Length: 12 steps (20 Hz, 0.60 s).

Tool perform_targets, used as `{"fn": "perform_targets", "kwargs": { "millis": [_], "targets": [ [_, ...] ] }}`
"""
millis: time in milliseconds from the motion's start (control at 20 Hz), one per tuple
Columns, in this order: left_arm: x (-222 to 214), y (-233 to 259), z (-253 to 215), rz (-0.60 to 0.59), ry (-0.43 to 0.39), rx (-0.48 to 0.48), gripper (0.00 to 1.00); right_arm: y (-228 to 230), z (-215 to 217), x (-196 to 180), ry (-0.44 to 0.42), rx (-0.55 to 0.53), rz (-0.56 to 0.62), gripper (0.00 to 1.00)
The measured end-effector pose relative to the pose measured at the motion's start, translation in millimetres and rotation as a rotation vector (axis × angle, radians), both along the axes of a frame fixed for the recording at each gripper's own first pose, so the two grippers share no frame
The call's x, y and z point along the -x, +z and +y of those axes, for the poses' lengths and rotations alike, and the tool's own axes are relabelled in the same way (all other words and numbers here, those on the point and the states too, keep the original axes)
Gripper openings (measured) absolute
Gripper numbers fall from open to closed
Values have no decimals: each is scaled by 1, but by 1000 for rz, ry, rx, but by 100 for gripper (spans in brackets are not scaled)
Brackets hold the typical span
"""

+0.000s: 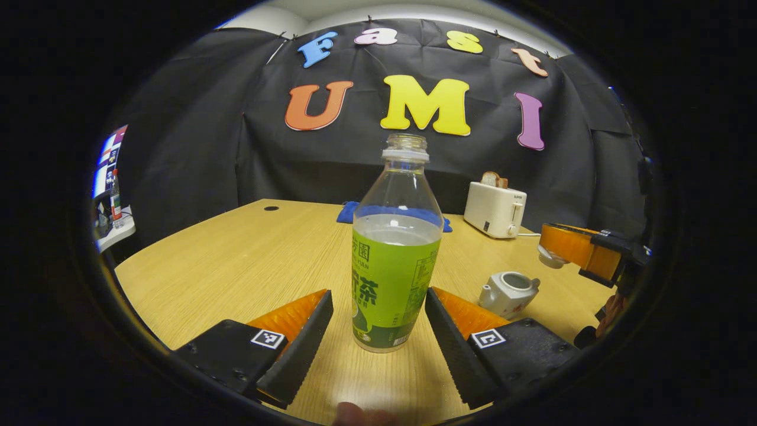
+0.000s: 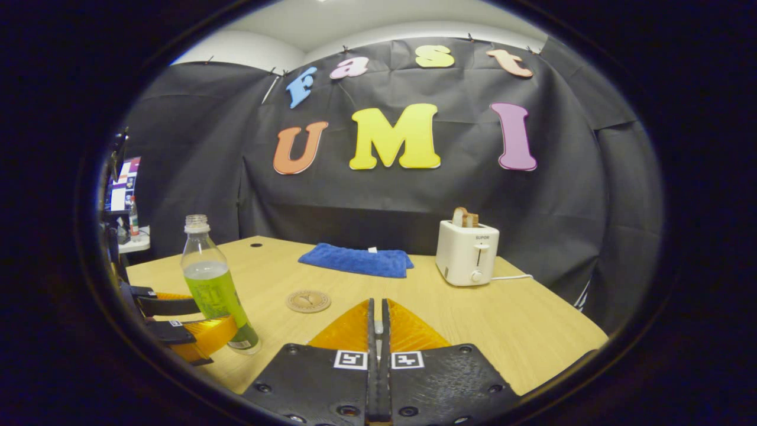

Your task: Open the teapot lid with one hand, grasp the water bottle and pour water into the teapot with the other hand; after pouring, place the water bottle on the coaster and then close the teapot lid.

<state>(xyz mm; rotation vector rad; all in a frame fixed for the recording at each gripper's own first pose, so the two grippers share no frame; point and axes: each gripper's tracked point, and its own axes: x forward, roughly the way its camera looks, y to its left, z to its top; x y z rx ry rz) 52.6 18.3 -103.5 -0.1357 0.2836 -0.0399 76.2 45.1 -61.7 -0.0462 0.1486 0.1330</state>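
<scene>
White toaster (image 2: 467,252) w/ bread slice (image 2: 465,217) in slot, far side of counter (image 2: 532,325), ahead & right of right tongs; cord trails off its right side. Blue cloth (image 2: 356,261) folded flat, straight ahead of right tongs, left of toaster, apart from it. Small dark hole (image 2: 255,244) in counter, far left corner.

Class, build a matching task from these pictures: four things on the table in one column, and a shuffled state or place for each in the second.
Column one
1. water bottle
2. teapot
3. toaster
4. coaster

Column two
A. nothing on it
B. bread sticking up
C. between the open fingers of the left gripper
D. top open, its lid held by the right gripper

Pairs: 1-C, 2-D, 3-B, 4-A
</scene>
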Motion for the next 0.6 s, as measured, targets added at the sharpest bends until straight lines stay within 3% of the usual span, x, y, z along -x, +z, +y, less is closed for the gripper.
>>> {"fn": "perform_targets", "kwargs": {
  "millis": [250,400,600],
  "targets": [
    [-6,-5,-2,11,-18,4,98,-1,-5,2,2,-6,9,0],
    [-8,-3,-5,1,-28,-13,85,3,-10,4,-5,-11,3,0],
    [-11,-1,-5,14,-30,-61,79,4,-15,7,-8,-13,-3,0]
  ]
}}
